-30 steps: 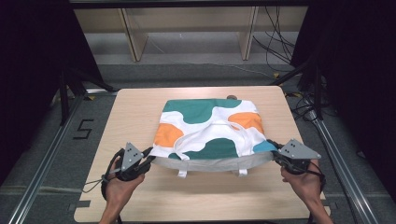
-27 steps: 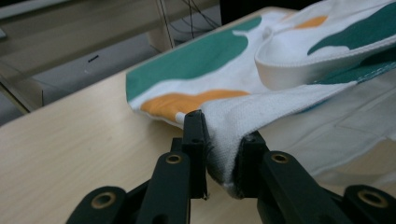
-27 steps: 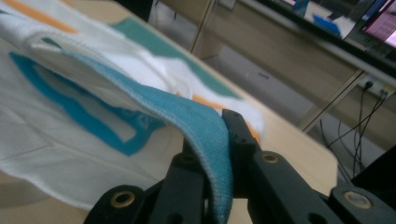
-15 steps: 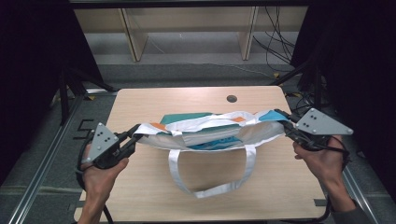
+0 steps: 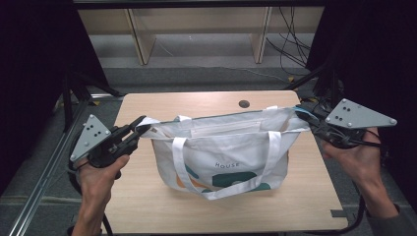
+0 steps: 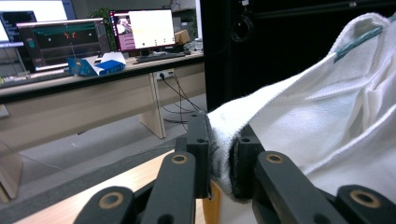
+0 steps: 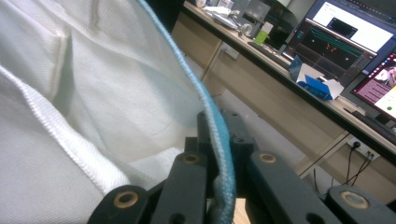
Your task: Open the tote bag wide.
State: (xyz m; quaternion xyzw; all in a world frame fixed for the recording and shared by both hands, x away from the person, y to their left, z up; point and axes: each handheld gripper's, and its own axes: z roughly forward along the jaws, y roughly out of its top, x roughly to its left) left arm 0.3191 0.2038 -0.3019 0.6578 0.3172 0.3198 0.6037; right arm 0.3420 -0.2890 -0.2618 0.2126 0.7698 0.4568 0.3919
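Observation:
A white tote bag [image 5: 221, 147] with green and orange patches near its bottom hangs upright over the wooden table [image 5: 196, 101], its mouth stretched wide between my two grippers. My left gripper [image 5: 142, 125] is shut on the bag's top left corner; in the left gripper view its jaws [image 6: 219, 140] pinch a thick fold of white cloth [image 6: 327, 121]. My right gripper [image 5: 301, 114] is shut on the top right corner, where the right gripper view [image 7: 219, 135] has a blue-edged seam of the bag [image 7: 70, 93] clamped between the jaws. A white strap handle [image 5: 216, 194] hangs down the front.
The table has a round cable hole [image 5: 244, 104] near its far edge. Behind it stand wooden shelf legs [image 5: 140, 44] and loose cables [image 5: 290, 49] on the floor. Both gripper views look out on desks with monitors [image 6: 140, 30].
The bag lay flat on the table a second ago; now it hangs upright. Both grippers have risen and spread apart with its top corners, and the handle has dropped down the front.

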